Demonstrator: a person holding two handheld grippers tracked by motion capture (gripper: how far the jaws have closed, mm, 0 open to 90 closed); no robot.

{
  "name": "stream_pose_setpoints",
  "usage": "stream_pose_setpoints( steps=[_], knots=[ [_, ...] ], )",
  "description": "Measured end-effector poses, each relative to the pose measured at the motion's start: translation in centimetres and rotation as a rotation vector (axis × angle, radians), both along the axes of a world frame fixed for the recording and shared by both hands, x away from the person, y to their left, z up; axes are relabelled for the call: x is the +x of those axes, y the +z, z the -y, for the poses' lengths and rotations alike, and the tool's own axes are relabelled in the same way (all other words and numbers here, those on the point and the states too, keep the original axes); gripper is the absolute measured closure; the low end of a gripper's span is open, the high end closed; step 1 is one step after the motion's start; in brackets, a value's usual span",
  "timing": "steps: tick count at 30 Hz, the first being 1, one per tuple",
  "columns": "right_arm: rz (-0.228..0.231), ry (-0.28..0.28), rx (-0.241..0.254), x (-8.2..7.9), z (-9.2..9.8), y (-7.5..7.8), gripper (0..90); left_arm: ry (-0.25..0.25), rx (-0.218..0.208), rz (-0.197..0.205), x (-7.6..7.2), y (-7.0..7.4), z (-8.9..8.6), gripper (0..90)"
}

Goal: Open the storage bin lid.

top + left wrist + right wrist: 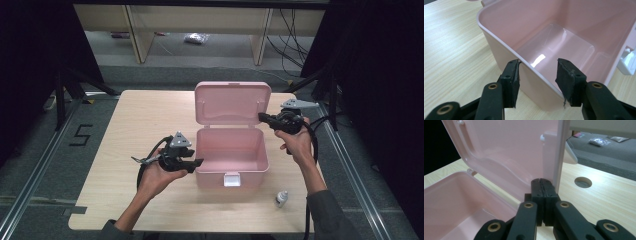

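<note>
Centrally in the high view, one pink box [231, 152] stands open on the table [130, 125], lid [232, 102] upright. Left gripper [197, 162], jaws apart, straddles the box's left wall without clamping; right gripper [261, 116], jaws together, touches the lid's right edge. Likely step: closing the lid; next, push it forward and down. One bottle [281, 199] lies lower right.

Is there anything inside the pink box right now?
The pink box looks empty: its bare glossy floor shows in the high view and left gripper view. The front inside corners are hidden by its walls.
</note>
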State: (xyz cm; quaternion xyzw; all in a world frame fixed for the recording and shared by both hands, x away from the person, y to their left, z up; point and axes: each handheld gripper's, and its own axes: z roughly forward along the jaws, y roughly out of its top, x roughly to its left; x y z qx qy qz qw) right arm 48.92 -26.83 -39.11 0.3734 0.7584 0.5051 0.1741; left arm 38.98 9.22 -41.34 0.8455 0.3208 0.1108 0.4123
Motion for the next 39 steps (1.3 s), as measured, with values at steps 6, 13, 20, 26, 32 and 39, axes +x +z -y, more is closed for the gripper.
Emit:
stream_pose_setpoints(
  steps=[6,13,20,26,32,39],
  knots=[
    [-0.002,-0.026,-0.007,0.7,-0.2,-0.3,90.0,0.000,-0.002,0.001,-0.1,0.0,0.1,53.0],
    [-0.003,-0.027,-0.009,1.1,-0.3,-0.6,89.9,0.000,0.000,0.005,-0.1,0.0,0.1,52.9],
    [-0.039,-0.041,-0.021,1.1,-0.8,-0.8,88.8,0.004,0.002,0.008,-0.2,0.0,0.1,52.8],
    [-0.011,-0.043,-0.071,0.5,-0.9,-0.5,81.4,0.005,-0.003,0.008,-0.1,0.0,0.1,52.3],
    [-0.022,-0.050,-0.135,-0.7,-0.5,0.1,76.5,-0.004,0.028,0.018,-0.3,0.0,0.3,50.0],
    [-0.034,-0.040,-0.130,-2.6,0.8,0.9,74.0,0.001,0.028,0.021,-0.3,0.0,0.3,49.9]
  ],
)
